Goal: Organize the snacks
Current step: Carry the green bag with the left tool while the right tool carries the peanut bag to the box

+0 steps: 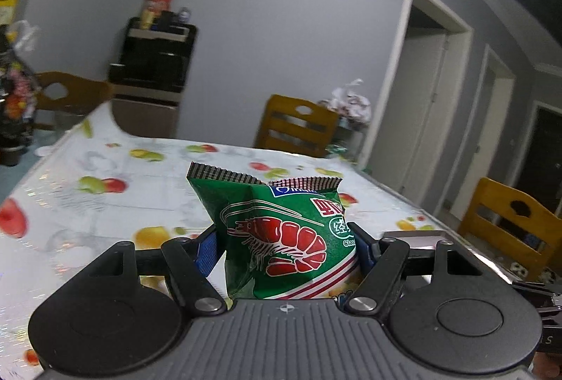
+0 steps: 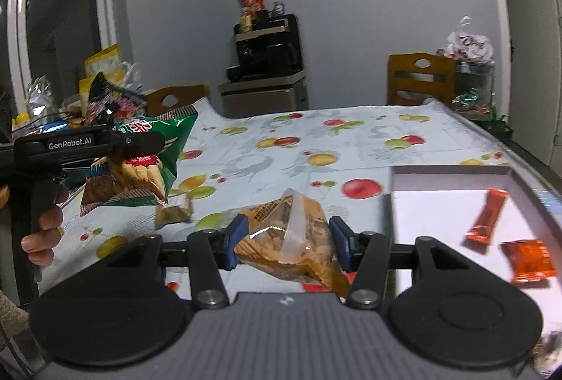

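Observation:
My left gripper [image 1: 286, 248] is shut on a green shrimp-chip bag [image 1: 281, 232] and holds it above the fruit-print table [image 1: 105, 204]. The same bag [image 2: 147, 162] and the left gripper [image 2: 140, 143] show at the left of the right wrist view. My right gripper [image 2: 286, 244] is shut on a clear brown packet of snacks [image 2: 288, 236] just above the table. A white tray [image 2: 449, 176] at the right holds an orange bar [image 2: 486, 216] and an orange packet [image 2: 528, 260]. A small brown snack pack [image 2: 174, 211] lies on the table left of my right gripper.
A heap of snack bags [image 2: 102, 99] sits at the table's far left. Wooden chairs [image 2: 421, 78] stand around the table [image 2: 281, 148]. A black appliance on a cabinet [image 2: 267, 60] stands at the back wall. A dark box [image 1: 414, 237] lies right of my left gripper.

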Motion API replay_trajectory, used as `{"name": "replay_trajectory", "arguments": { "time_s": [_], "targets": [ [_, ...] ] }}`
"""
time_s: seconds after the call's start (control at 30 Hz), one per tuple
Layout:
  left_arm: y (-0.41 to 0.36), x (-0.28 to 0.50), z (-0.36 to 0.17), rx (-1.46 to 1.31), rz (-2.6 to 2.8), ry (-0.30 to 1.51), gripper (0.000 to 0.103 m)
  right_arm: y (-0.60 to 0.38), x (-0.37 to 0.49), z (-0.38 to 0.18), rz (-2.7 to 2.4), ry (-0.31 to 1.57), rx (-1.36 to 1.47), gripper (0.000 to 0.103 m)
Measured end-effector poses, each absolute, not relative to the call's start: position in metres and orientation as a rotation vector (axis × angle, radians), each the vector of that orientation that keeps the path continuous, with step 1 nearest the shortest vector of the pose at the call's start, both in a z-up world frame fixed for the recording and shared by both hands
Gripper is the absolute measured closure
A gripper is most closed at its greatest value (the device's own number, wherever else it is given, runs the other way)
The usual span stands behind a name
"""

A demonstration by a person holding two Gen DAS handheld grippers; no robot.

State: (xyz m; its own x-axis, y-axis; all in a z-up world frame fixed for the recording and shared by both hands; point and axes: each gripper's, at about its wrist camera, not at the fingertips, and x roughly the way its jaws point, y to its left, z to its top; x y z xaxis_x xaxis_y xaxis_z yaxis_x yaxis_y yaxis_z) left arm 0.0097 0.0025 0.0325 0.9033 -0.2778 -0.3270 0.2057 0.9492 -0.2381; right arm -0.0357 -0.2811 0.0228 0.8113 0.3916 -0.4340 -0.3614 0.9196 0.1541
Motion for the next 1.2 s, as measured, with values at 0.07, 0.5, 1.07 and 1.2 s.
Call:
{"name": "replay_trajectory", "arguments": {
  "time_s": [0.07, 0.5, 1.07, 1.2],
  "targets": [
    [-0.012, 0.015, 0.035, -0.19, -0.284, 0.366, 0.031, -0.294, -0.038, 0.024, 0.38, 0.467, 0.071, 0.053],
    [-0.118, 0.053, 0.03, -0.117, -0.502, 0.438, 0.031, -0.37, -0.028, 0.018, 0.215, 0.481, 0.187, 0.053],
    [-0.223, 0.127, -0.002, -0.041, -0.514, 0.577, 0.032, -0.412, 0.006, -0.012, 0.015, 0.59, 0.105, 0.053],
    [-0.235, 0.132, -0.006, 0.006, -0.512, 0.57, 0.032, -0.418, 0.007, -0.017, 0.005, 0.602, 0.108, 0.053]
  ]
}}
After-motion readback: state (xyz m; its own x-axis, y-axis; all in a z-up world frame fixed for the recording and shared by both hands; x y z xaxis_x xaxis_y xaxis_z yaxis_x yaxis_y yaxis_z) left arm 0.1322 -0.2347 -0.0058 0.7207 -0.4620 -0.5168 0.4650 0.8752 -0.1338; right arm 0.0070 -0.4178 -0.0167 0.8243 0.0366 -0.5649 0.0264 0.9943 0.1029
